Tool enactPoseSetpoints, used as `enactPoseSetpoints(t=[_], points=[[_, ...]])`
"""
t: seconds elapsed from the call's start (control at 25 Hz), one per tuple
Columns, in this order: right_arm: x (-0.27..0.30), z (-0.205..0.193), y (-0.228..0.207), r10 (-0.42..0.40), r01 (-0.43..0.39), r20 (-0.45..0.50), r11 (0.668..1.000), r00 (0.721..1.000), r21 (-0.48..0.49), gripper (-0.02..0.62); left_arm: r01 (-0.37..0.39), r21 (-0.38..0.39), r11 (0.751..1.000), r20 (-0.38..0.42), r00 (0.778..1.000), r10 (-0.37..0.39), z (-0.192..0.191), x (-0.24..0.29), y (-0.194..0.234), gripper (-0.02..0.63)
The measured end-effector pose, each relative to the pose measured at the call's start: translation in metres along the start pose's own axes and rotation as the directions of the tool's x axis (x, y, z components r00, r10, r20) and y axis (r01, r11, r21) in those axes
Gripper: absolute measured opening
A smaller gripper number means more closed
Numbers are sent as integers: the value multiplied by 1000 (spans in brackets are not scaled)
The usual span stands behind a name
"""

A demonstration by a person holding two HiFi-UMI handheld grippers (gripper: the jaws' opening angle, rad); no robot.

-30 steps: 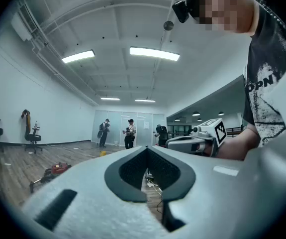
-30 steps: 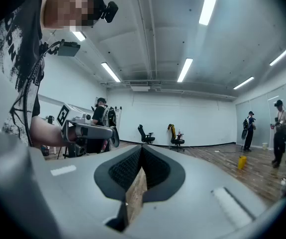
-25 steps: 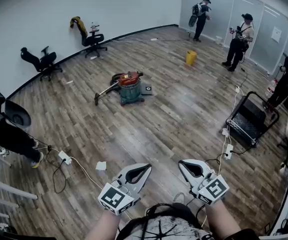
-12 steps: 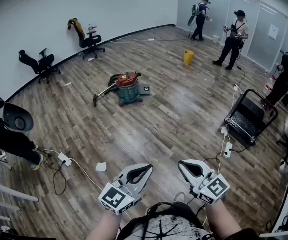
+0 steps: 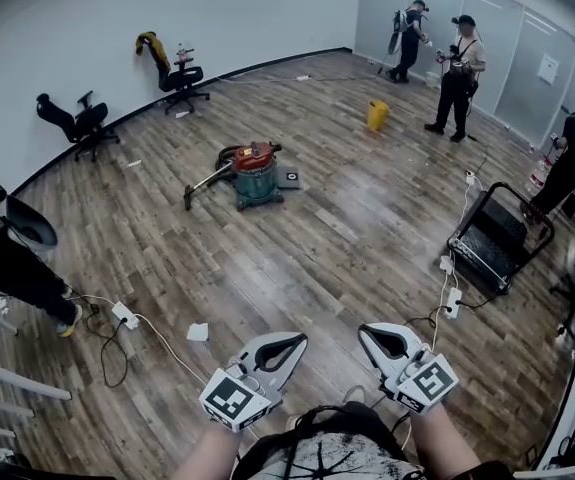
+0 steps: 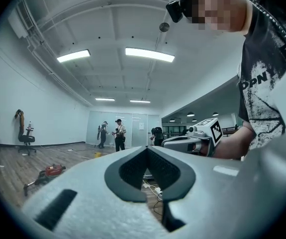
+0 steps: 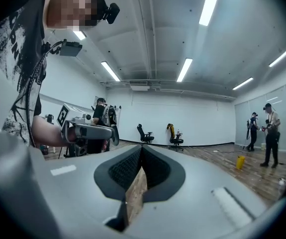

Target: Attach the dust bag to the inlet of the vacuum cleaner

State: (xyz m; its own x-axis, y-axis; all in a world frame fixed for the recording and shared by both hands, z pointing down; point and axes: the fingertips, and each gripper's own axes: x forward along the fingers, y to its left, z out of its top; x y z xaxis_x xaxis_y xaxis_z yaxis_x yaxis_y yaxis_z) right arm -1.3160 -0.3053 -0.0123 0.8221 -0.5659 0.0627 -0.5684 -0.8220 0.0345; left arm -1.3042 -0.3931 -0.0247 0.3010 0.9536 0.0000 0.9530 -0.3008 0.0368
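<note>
**Both hand-held grippers idling shut, vacuum cleaner waiting across the floor**

Very little is changing for the task itself. The left hand-held gripper point(image 5: 292, 343) and the right hand-held gripper point(image 5: 369, 333) are staying low, close to the person's body, just as they were a second ago. Both are pointing out level over the wooden floor point(image 5: 347, 228). Each gripper view is showing its jaws pressed together with nothing pinched between them.

The red-topped vacuum cleaner point(image 5: 257, 176) is sitting on the floor in mid-room with its hose and wand point(image 5: 207, 183) trailing to the left. It is well apart from both grippers and is sitting at nearly the same spot in the head view as before. What is shifting is the background. The two people by the far glass wall point(image 5: 457, 73) are moving closer together, and the dark-clothed figure at the left edge point(image 5: 12, 268) is changing stance.

The dust bag is not showing clearly anywhere. A small pale scrap point(image 5: 198, 332) is lying on the floor near the left gripper, and it may be the bag, but it is too small to tell.

Judging from this, the task is not yet under way. The person is probably going to have to find and pick up the bag and close the distance to the vacuum cleaner.
</note>
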Motion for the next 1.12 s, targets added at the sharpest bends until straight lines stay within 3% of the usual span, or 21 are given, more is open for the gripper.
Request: enactPoseSetpoints(t=[0.2, 0.6, 0.8, 1.12], points=[[7, 1, -4, 8, -8, -8, 1000, 1000, -14, 5, -23, -10, 1000, -28, 999, 23, 3, 3, 9, -2], [12, -9, -13, -14, 14, -36, 1000, 999, -18, 5, 35, -71, 997, -14, 999, -36, -20, 19, 15, -2], [9, -23, -51, -93, 94, -39, 995, 995, 37, 5, 62, -102, 993, -33, 997, -66, -34, 46, 23, -2], [41, -41, -127, -30, 33, -47, 998, 998, 52, 5, 26, -127, 992, -78, 996, -36, -45, 119, 72, -2]])
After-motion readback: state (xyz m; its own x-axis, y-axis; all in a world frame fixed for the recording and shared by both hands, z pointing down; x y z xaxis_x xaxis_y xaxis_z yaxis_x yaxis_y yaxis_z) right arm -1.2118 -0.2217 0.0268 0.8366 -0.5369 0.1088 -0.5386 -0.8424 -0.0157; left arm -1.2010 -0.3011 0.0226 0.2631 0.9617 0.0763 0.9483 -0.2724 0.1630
